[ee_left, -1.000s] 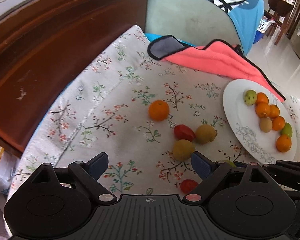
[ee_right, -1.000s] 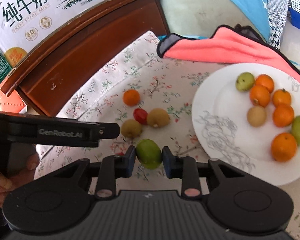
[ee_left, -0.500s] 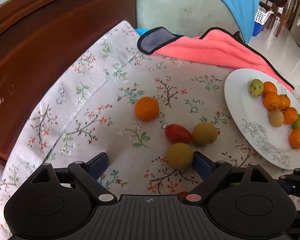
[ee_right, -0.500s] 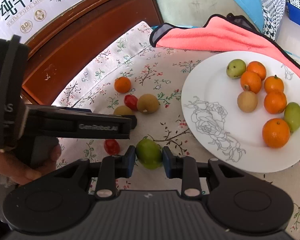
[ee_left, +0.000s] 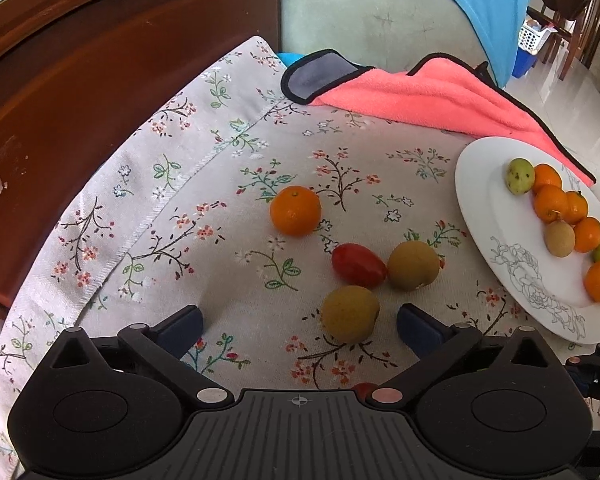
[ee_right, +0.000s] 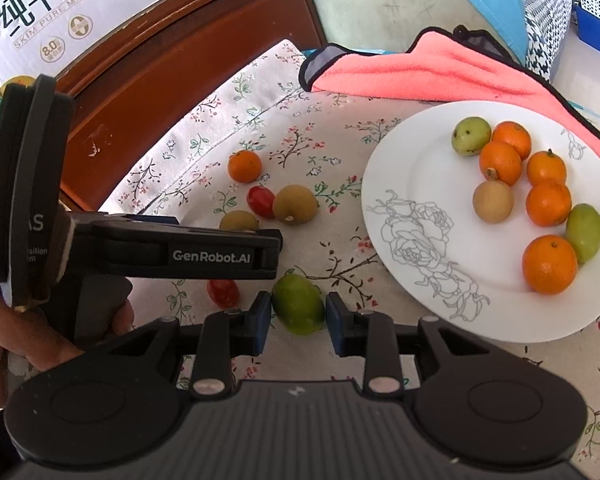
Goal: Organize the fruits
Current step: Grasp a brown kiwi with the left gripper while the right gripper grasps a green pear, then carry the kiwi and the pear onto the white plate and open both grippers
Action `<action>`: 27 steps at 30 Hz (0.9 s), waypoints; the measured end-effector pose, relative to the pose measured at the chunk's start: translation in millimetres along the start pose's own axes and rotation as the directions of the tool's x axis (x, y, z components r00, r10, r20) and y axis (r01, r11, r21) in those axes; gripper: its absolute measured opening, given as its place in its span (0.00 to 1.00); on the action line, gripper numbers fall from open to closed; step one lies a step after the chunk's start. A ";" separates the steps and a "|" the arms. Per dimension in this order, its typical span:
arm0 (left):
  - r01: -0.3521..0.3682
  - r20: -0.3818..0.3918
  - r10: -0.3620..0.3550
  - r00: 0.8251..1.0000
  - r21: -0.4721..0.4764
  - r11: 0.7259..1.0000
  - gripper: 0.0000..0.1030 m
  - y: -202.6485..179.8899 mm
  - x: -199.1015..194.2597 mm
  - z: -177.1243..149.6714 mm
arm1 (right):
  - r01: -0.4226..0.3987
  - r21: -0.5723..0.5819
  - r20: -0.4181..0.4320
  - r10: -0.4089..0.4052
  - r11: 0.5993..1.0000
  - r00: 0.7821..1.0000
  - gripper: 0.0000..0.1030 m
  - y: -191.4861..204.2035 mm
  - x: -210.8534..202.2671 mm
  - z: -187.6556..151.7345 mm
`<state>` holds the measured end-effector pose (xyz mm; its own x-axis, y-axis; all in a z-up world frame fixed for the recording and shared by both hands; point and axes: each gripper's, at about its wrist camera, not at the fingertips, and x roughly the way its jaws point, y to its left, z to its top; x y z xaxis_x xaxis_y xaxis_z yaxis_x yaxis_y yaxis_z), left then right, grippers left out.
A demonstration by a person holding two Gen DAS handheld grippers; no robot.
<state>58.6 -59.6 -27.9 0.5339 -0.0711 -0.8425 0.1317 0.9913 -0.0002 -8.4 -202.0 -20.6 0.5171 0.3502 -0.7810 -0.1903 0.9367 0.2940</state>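
My right gripper (ee_right: 296, 312) is shut on a green lime (ee_right: 298, 303), held just above the floral cloth, left of the white plate (ee_right: 404, 184). The plate carries several oranges, green fruits and a brown fruit. My left gripper (ee_left: 298, 326) is open, its fingers astride a brown fruit (ee_left: 350, 313) without touching it. Beyond it lie a red tomato (ee_left: 358, 265), another brown fruit (ee_left: 413, 265) and an orange (ee_left: 295, 210). A second red tomato (ee_right: 223, 293) lies beside the lime.
A pink towel (ee_left: 432, 96) lies at the far edge of the cloth, partly behind the plate. A dark wooden board (ee_left: 80, 100) rises on the left, with a milk carton (ee_right: 60, 4) behind it. The left gripper's body (ee_right: 140, 248) reaches across the right wrist view.
My left gripper has moved forward and down, so the near brown fruit now sits between its open fingers. My right gripper has kept the lime and lifted slightly toward the plate.
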 end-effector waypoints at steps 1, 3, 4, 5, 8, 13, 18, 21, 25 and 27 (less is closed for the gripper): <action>-0.001 -0.004 0.001 1.000 0.002 1.000 1.00 -0.6 -0.2 0.4 | 0.000 -0.001 0.000 0.000 1.000 1.000 0.30 0.0 -0.1 -0.1; 0.000 -0.010 0.000 1.000 0.012 1.000 1.00 -2.4 -1.9 0.0 | -0.002 -0.003 -0.001 0.002 1.000 1.000 0.30 0.0 -0.3 -0.6; 0.003 -0.012 -0.003 1.000 0.011 1.000 0.98 -2.6 -2.6 -0.2 | -0.002 -0.004 -0.002 0.002 1.000 1.000 0.30 -0.1 -0.5 -0.6; 0.006 -0.011 -0.006 1.000 0.010 1.000 0.97 -2.6 -2.9 0.2 | -0.003 -0.006 -0.003 0.003 1.000 1.000 0.30 0.0 -0.7 -0.5; 0.023 0.011 -0.023 1.000 0.039 0.999 0.80 -6.0 -7.9 0.9 | -0.007 -0.007 0.002 0.007 1.000 1.000 0.28 0.1 -1.8 -0.4; 0.053 0.033 -0.056 0.998 0.062 0.997 0.40 -8.3 -15.7 1.6 | -0.010 0.009 0.016 0.010 1.000 1.000 0.28 -1.9 -5.7 1.8; 0.098 0.040 -0.100 0.994 0.054 0.994 0.24 -8.7 -22.5 1.8 | -0.009 0.029 0.030 0.008 1.000 1.000 0.28 -5.4 -8.6 6.2; 0.104 0.063 -0.108 0.992 0.066 0.992 0.24 -11.1 -29.3 2.5 | -0.010 0.032 0.038 0.009 0.999 0.999 0.28 -7.1 -10.6 8.0; 0.125 0.095 -0.130 0.987 0.054 0.991 0.24 -11.5 -39.7 7.1 | -0.017 0.044 0.065 0.014 0.999 0.998 0.28 -11.9 -18.9 12.9; 0.137 0.109 -0.141 0.984 0.051 0.989 0.24 -12.0 -44.6 9.9 | -0.018 0.053 0.081 0.013 0.998 0.997 0.28 -15.2 -23.2 16.7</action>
<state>41.5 -69.4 15.1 0.5980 -0.2224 -0.7700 0.2458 0.9653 -0.0878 -3.6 -224.4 2.2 0.5807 0.3611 -0.7297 -0.1547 0.9289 0.3365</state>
